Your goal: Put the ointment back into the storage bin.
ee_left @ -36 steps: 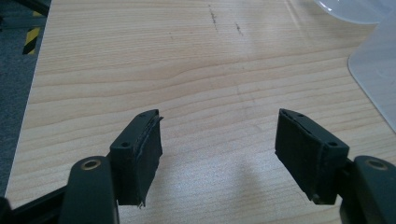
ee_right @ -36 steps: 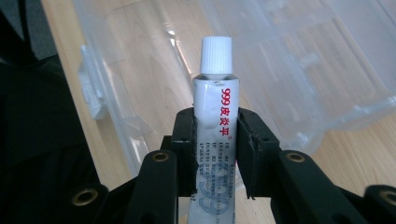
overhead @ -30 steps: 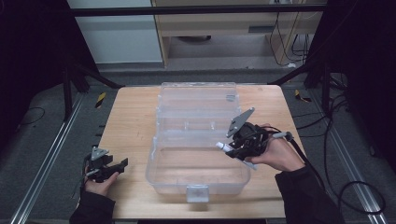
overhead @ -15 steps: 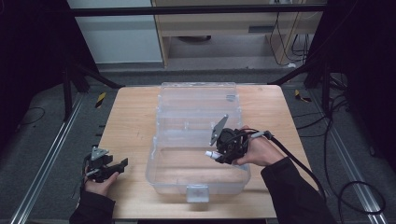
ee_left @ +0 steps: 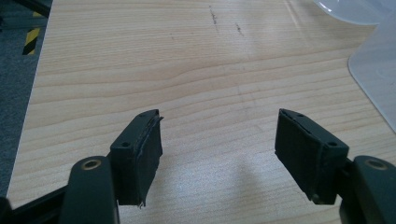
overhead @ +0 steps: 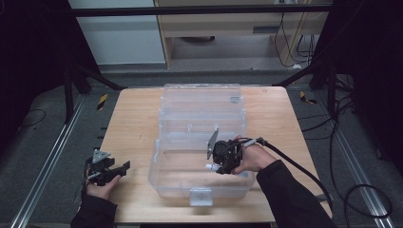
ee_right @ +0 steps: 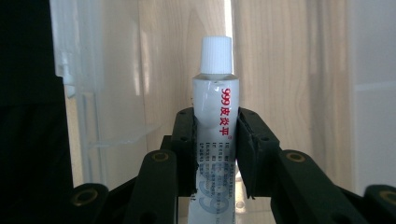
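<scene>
1. High view: since the earlier frames the right gripper [overhead: 219, 162] has slid leftward across the frame, from the clear plastic box's [overhead: 199, 124] right side to over its lower middle compartment. The white cap of its tube [overhead: 209, 166] points left, low inside the box, so this looks like a placing move. The left gripper [overhead: 108, 171] hasn't budged, parked on the wooden table [overhead: 128, 118] at lower left, out of the way.
2. Left gripper view: jaws spread wide with nothing between them, just bare table and the box's corner at upper right.
3. Right gripper view: jaws clamp the tube [ee_right: 215, 112] around its body, cap clear above them, the box's wall behind.
</scene>
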Action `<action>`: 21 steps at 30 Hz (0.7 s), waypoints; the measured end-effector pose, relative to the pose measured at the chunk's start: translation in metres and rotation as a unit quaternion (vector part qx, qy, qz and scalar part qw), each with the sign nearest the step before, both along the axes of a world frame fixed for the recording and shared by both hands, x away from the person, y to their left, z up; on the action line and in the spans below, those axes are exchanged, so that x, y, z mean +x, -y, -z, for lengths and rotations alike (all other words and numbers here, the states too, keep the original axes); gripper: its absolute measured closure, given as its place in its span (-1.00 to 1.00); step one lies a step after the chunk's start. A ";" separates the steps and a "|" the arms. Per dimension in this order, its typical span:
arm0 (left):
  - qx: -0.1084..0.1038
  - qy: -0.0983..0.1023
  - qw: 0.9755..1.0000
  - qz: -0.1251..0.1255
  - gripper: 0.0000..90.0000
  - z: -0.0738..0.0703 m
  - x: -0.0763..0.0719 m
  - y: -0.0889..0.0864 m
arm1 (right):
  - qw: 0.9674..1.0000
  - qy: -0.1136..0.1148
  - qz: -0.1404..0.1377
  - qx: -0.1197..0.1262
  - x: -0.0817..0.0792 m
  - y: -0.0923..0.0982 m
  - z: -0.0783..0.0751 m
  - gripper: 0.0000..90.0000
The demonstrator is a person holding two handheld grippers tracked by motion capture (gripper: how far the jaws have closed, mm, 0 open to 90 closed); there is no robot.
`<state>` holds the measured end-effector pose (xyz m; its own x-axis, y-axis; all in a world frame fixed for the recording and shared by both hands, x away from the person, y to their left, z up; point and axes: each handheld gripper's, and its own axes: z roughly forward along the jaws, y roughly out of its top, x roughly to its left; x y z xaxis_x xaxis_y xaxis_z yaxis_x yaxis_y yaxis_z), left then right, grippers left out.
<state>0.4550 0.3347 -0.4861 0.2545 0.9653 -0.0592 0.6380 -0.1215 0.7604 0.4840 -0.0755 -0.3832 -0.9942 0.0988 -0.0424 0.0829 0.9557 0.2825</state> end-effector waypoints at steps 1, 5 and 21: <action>0.000 0.000 1.000 0.000 -0.31 0.000 0.000 0.000 | 1.000 0.000 -0.004 -0.003 0.001 -0.001 0.003 0.55; 0.000 0.000 1.000 0.000 -0.31 0.000 0.000 0.000 | 1.000 -0.005 -0.008 -0.013 0.001 -0.004 0.014 0.55; 0.001 0.001 1.000 -0.001 -0.31 0.000 0.000 0.000 | 0.998 -0.017 -0.014 -0.055 0.005 -0.010 0.051 0.55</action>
